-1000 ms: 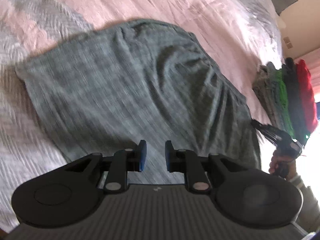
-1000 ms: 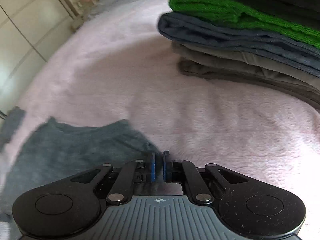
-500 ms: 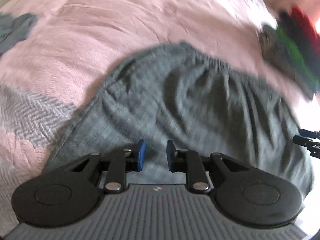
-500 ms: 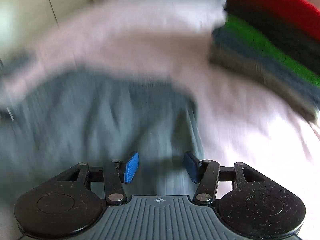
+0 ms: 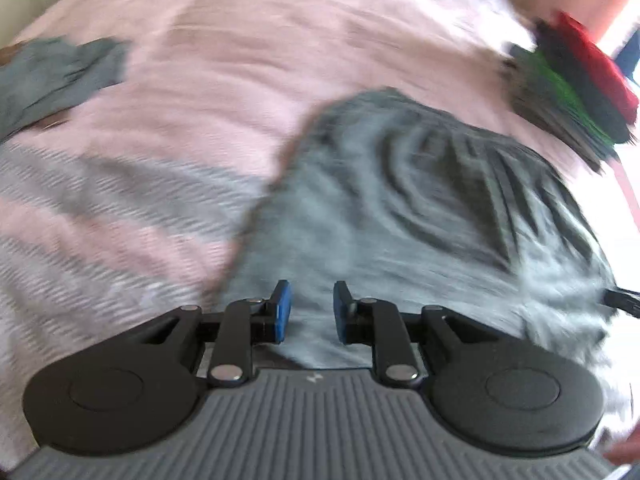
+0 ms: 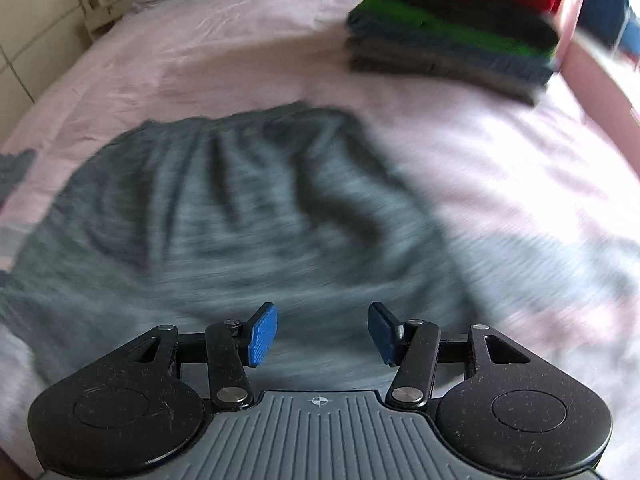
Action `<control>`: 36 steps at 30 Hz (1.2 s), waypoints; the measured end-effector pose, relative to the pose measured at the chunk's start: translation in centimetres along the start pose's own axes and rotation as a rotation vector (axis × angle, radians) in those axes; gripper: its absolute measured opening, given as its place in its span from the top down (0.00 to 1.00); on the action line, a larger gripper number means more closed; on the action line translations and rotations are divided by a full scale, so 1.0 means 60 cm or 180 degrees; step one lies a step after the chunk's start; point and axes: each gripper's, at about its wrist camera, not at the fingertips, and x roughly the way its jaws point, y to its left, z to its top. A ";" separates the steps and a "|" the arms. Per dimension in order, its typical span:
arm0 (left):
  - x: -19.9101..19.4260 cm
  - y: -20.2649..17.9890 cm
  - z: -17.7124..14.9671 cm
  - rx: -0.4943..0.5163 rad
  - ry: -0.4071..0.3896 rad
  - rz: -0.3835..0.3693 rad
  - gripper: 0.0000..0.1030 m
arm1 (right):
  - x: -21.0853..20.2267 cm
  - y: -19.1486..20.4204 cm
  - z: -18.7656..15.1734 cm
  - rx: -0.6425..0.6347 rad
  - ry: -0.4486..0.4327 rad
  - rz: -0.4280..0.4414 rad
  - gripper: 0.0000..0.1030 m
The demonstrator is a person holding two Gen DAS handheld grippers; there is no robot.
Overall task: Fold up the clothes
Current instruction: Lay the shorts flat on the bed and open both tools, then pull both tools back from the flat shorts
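A grey knit garment lies wrinkled on the pink bedspread; in the right wrist view the same garment spreads across the middle. My left gripper hovers over its near left part, open, with nothing between the blue pads. My right gripper stands wide open above the garment's near edge, also holding nothing. The right gripper's black tip shows at the right edge of the left wrist view.
A stack of folded clothes, red on top, then black, green, blue and grey, sits at the far right of the bed. Another grey piece of clothing lies at the far left. Pale cabinets stand beyond the bed.
My right gripper went from shut to wide open and let go of the garment, then pulled back. The left view swung left; both views are motion-blurred.
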 end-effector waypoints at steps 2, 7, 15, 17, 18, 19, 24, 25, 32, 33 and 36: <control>0.020 -0.011 -0.007 0.0164 0.0114 -0.0080 0.81 | 0.026 0.019 -0.019 0.0110 0.0174 0.0058 0.47; 0.023 0.021 -0.037 0.0247 0.0491 -0.0136 0.83 | 0.016 0.068 -0.097 -0.0244 0.0645 -0.0225 0.47; -0.009 0.020 0.004 0.0401 0.0304 -0.0227 0.81 | -0.040 0.140 -0.020 -0.0119 0.0224 0.0074 0.47; 0.012 0.007 0.019 0.0496 0.0261 -0.0276 0.81 | -0.012 0.184 0.008 -0.0229 0.0154 0.0220 0.47; 0.027 -0.001 0.026 0.0560 0.0257 -0.0289 0.81 | 0.006 0.205 0.015 -0.0301 0.0158 0.0265 0.47; 0.042 -0.009 0.032 0.0640 0.0259 -0.0275 0.81 | 0.025 0.226 0.021 -0.0373 0.0162 0.0310 0.47; 0.089 -0.024 0.037 0.1005 0.0325 -0.0229 0.81 | 0.119 0.301 0.020 -0.0805 0.0425 0.0365 0.47; 0.087 -0.018 0.031 0.1047 0.0343 -0.0250 0.81 | 0.121 0.304 0.003 -0.0954 0.0499 0.0340 0.48; 0.043 0.064 -0.005 0.0965 0.0490 -0.0266 0.80 | 0.040 0.243 -0.093 -0.1013 0.0856 0.0425 0.48; 0.033 0.075 -0.008 0.0912 0.0513 -0.0259 0.80 | 0.025 0.232 -0.101 -0.0941 0.0915 0.0434 0.48; 0.004 0.082 -0.010 0.0904 0.0539 -0.0137 0.84 | -0.016 0.212 -0.097 -0.0730 0.0921 0.0460 0.47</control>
